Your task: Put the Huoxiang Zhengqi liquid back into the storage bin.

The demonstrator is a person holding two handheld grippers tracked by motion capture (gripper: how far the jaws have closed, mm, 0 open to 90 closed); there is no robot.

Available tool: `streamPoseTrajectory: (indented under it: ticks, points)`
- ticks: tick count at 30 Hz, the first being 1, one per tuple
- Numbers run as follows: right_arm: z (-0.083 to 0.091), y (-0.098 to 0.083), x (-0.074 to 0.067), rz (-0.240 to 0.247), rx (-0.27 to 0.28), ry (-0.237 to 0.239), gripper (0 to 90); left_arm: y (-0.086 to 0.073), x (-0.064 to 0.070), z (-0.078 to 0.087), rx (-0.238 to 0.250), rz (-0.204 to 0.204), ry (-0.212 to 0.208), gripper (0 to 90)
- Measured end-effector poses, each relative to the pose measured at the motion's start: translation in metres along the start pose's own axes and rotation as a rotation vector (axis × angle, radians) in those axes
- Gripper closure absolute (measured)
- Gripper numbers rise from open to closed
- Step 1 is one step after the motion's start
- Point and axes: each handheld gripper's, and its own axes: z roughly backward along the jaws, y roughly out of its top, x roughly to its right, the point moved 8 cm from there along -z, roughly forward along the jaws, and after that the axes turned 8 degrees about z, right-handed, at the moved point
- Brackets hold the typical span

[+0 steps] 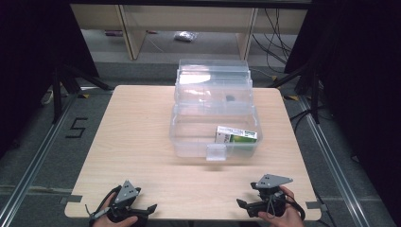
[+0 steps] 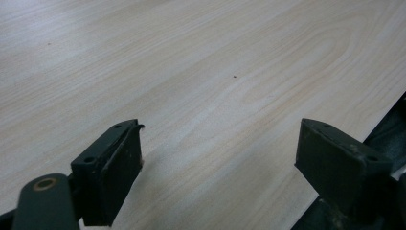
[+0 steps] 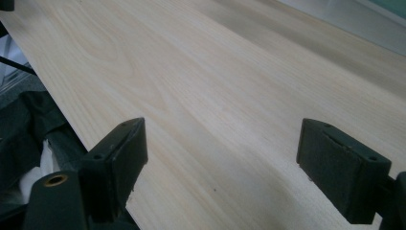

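Clear bin (image 1: 189, 142) open, green box (image 1: 235, 135) inside; your left gripper (image 1: 150, 208) and right gripper (image 1: 242, 204) released, empty, near table (image 1: 137, 132) edge; nothing visibly begun.

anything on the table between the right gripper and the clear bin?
Nothing. In the high view, bare wood table separates the right gripper from the clear bin.

Left gripper (image 2: 220, 158) fingers (image 2: 112, 167) spread wide apart; nothing between them; pale wood-grain table (image 2: 201, 72) beneath.
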Motion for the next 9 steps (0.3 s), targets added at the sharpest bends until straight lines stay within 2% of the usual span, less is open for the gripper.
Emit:
streamPoseTrajectory:
  ticks: [5,7,8,9]
  points:
    - [-0.0003,-0.0015,0.0011,-0.003,0.0,-0.005,18.7,0.0002,-0.0003,0.0009,-0.004,-0.009,0.002,15.5]
    - [-0.0008,-0.0029,0.0007,-0.018,-0.012,-0.002,18.7,0.0009,0.0003,0.0001,0.006,0.006,0.002,15.5]
    - [-0.0008,-0.0029,0.0007,-0.018,-0.012,-0.002,18.7,-0.0002,-0.0015,0.0015,-0.014,-0.02,0.003,15.5]
    - [-0.0016,-0.0023,0.0012,-0.005,-0.004,0.0,18.7,0.0001,-0.0012,0.0013,-0.011,-0.017,0.003,15.5]
